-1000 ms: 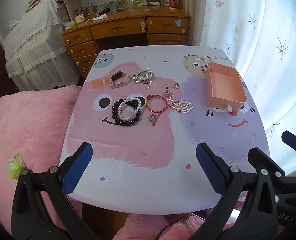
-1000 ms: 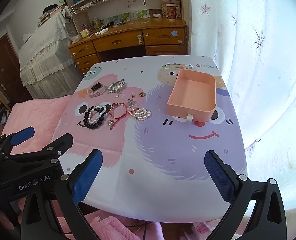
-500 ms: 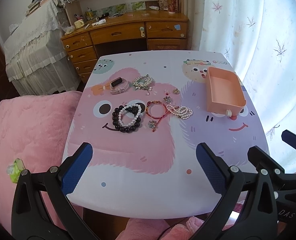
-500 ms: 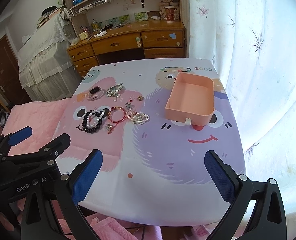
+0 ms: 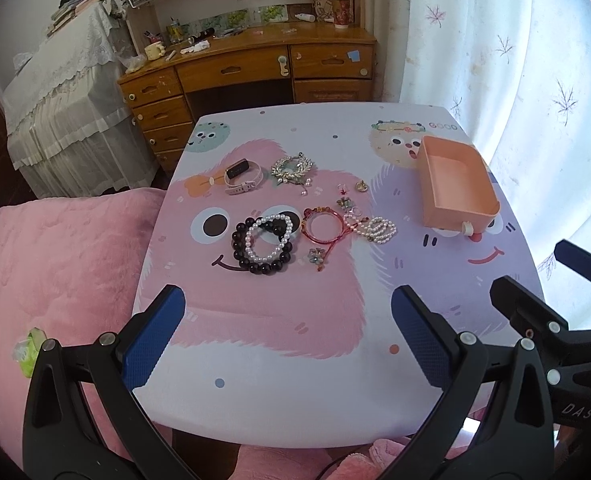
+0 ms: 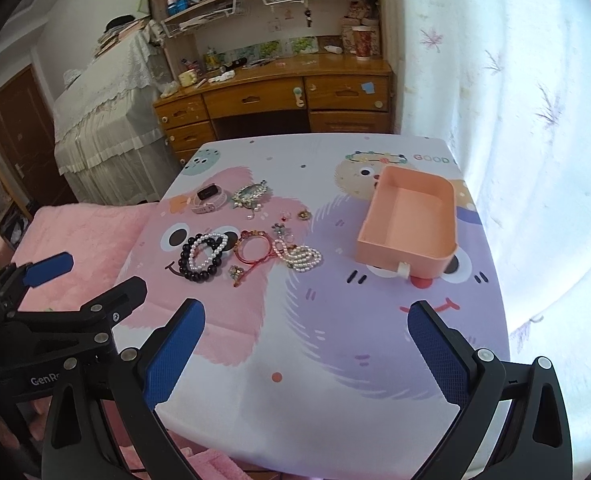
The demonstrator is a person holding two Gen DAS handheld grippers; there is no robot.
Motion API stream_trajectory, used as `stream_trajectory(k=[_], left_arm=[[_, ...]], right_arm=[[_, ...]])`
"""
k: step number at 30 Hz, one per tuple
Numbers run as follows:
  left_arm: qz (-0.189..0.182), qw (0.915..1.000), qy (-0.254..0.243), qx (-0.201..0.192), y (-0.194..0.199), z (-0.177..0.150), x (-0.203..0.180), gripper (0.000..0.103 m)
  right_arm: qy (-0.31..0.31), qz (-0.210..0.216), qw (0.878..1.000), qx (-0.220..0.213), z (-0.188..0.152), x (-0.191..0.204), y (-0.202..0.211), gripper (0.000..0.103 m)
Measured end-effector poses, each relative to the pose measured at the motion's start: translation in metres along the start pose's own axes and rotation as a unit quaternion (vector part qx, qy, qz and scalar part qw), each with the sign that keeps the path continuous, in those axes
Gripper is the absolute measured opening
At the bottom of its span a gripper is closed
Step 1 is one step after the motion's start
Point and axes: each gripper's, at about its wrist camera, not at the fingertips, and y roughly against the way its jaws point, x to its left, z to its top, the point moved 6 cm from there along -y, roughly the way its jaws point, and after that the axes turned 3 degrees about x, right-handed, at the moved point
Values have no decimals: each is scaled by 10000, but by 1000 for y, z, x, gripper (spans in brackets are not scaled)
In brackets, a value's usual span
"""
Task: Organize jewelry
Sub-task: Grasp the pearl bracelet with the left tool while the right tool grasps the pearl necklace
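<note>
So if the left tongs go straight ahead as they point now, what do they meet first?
Probably bare tablecloth first. Further along that line lie the dark bead bracelet and the white pearl bracelet resting on it. The left tongs are open; depth is unclear.

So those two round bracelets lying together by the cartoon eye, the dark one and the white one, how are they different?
The dark bead bracelet has big, glossy, near-black beads; the white pearl bracelet has much smaller, pale beads. The dark one lies flat on the table, while the pearl one rests partly on top of it, inside and across its ring. The pearl loop looks narrower overall. Both are closed loops of round beads, untouched by either gripper.
</note>
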Motion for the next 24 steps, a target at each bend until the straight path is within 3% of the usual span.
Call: stream_trajectory(k=[6, 11, 14, 16, 21, 24], left_arm=[[-182, 9994, -309, -31, -37, 8, 28, 100], [-282, 9968, -750, 15, -96, 34, 53, 93], [-359, 9937, -1066, 15, -137, 51, 63, 79], [-533, 9911, -1217, 119, -166, 56, 64, 67], [-1092, 9863, -1177, 380, -221, 60, 69, 37], [-1282, 9839, -1160, 443, -240, 56, 72, 33]], right_arm=[[684, -184, 9975, -17, 6, 34, -43, 103], [613, -358, 9974, 156, 19, 54, -107, 98], [391, -556, 9975, 200, 28, 59, -152, 92], [229, -825, 9958, 313, 31, 59, -184, 80], [-457, -1380, 9872, 648, 29, 49, -244, 74], [-869, -1558, 9815, 691, 25, 42, -264, 74]])
